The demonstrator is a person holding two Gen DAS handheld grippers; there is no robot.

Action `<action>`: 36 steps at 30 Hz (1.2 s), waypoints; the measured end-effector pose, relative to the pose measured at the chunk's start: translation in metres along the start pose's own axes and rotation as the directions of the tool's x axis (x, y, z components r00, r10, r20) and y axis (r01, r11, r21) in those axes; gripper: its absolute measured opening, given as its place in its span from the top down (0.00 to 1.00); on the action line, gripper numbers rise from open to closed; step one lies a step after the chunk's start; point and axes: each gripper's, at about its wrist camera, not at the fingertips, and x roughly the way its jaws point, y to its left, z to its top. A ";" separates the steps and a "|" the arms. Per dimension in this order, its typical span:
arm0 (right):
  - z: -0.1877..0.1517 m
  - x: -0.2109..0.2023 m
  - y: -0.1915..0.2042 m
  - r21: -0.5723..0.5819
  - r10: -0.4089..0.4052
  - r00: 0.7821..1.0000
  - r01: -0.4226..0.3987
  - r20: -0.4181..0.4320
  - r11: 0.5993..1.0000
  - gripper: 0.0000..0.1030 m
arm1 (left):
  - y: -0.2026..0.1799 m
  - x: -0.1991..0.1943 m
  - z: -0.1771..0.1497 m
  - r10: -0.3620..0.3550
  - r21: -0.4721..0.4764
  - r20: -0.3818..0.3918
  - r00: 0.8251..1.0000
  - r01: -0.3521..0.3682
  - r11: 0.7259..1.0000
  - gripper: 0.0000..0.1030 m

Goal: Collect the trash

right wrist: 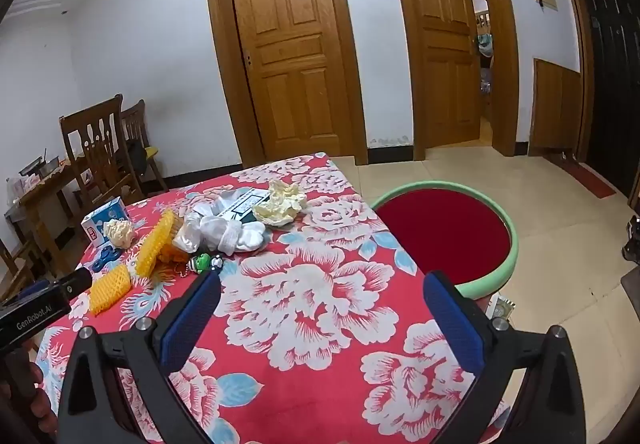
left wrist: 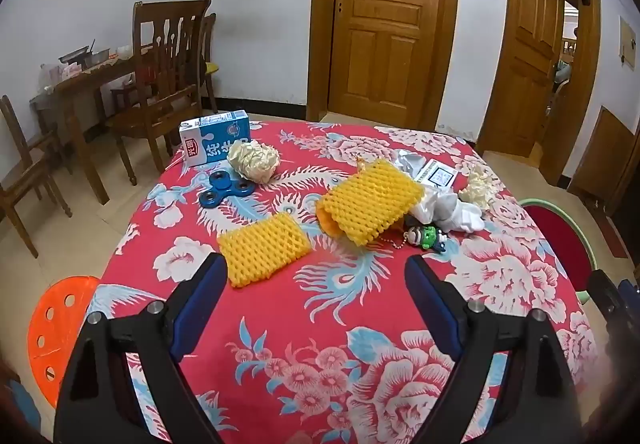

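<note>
Both grippers hover over the table, tilted down, nothing held. Left gripper (left wrist: 316, 280): jaws spread wide, blue padded fingers (left wrist: 200, 304), black frame, only bare cloth between them. Right gripper (right wrist: 320, 300): same build, jaws spread wide, empty, over the table's right part with its right finger past the edge toward the stool. Tablecloth (left wrist: 320, 344): red fabric, big white-pink peonies, blue leaves, lies flat. Just ahead of the left gripper's left finger: flat yellow foam net (left wrist: 264, 248), diamond mesh, rectangular. Beyond it a second foam net (left wrist: 368, 204), bigger, curled into an open sleeve, leaning on a heap of white cloth (left wrist: 452, 210), soft and rumpled. Just in front of that heap: small green-white keychain toy (left wrist: 430, 238) with a ball chain. Left of the nets: blue three-lobed spinner (left wrist: 228, 190), hard and glossy. Behind it a crumpled cream paper ball (left wrist: 254, 160) touching a blue-white milk carton (left wrist: 216, 138), which lies on its side near the far-left corner. Far right: second crumpled paper wad (left wrist: 478, 186) beside a flat printed packet (left wrist: 436, 176) partly under the cloth heap. Off the table: round stool (right wrist: 444, 236), red seat with pale green rim, just beside the right edge; orange plastic stool (left wrist: 60, 328) with holes at near left. Farther back: wooden chairs (left wrist: 168, 64), a cluttered side table, two panelled wooden doors (left wrist: 384, 20), the right-hand one ajar. The left gripper's black body shows at the left edge of the right wrist view.
</note>
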 end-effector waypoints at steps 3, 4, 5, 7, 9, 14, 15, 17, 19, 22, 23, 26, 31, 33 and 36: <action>0.000 0.000 0.000 0.007 0.003 1.000 -0.003 0.000 1.000 0.00 | 0.000 -0.001 0.000 -0.011 0.003 0.002 1.000 0.011 1.000 0.13; 0.000 -0.001 0.001 0.006 0.002 1.000 -0.002 0.000 1.000 0.00 | -0.003 0.001 0.000 0.004 0.005 -0.015 1.000 -0.004 1.000 0.13; 0.000 -0.001 0.000 0.006 0.002 1.000 -0.002 0.001 1.000 0.00 | -0.002 0.000 -0.001 -0.003 -0.002 -0.011 1.000 0.003 1.000 0.13; 0.000 -0.002 0.000 0.004 0.000 1.000 0.000 0.001 1.000 0.00 | -0.002 -0.001 -0.001 -0.002 -0.001 -0.007 1.000 0.002 1.000 0.13; 0.001 -0.002 0.000 0.001 -0.002 1.000 0.002 0.003 1.000 0.00 | -0.002 -0.002 -0.001 -0.002 -0.002 -0.004 1.000 0.002 1.000 0.13; -0.001 -0.002 0.002 -0.001 -0.001 1.000 0.001 0.001 1.000 0.00 | -0.004 0.000 0.003 0.001 -0.002 -0.018 1.000 -0.001 1.000 0.13; 0.000 -0.002 0.002 -0.001 -0.001 1.000 0.001 0.000 1.000 0.00 | -0.005 0.000 0.003 0.001 -0.002 -0.018 1.000 -0.001 1.000 0.13; 0.000 -0.002 0.002 -0.005 -0.003 1.000 0.003 0.002 1.000 0.00 | -0.006 0.000 0.003 0.001 -0.002 -0.020 1.000 -0.001 1.000 0.13; 0.000 -0.003 0.001 -0.003 -0.002 1.000 0.002 -0.001 1.000 0.00 | -0.009 0.000 0.003 0.001 -0.004 -0.021 1.000 -0.001 1.000 0.13; 0.000 -0.003 0.002 -0.007 -0.003 1.000 0.003 0.000 1.000 0.00 | 0.000 0.002 -0.002 -0.003 -0.007 -0.021 1.000 0.003 1.000 0.13; 0.000 -0.002 0.002 -0.008 -0.003 1.000 0.003 0.001 1.000 0.00 | 0.000 0.001 -0.002 -0.003 -0.007 -0.021 1.000 0.003 1.000 0.13; -0.001 -0.003 0.003 -0.009 -0.004 1.000 0.004 0.001 1.000 0.00 | 0.000 0.002 -0.002 -0.003 -0.007 -0.022 1.000 0.003 1.000 0.13; 0.001 -0.002 0.001 -0.005 -0.007 1.000 0.007 -0.002 1.000 0.00 | 0.004 0.003 -0.004 -0.004 -0.014 -0.024 1.000 0.003 1.000 0.13; -0.004 -0.006 0.004 -0.007 -0.005 1.000 0.005 -0.003 1.000 0.00 | 0.004 0.003 -0.003 -0.003 -0.013 -0.024 1.000 0.003 1.000 0.13; -0.006 -0.009 0.005 -0.006 -0.006 1.000 0.006 -0.004 1.000 0.00 | 0.004 0.003 -0.004 -0.002 -0.013 -0.023 1.000 0.002 1.000 0.13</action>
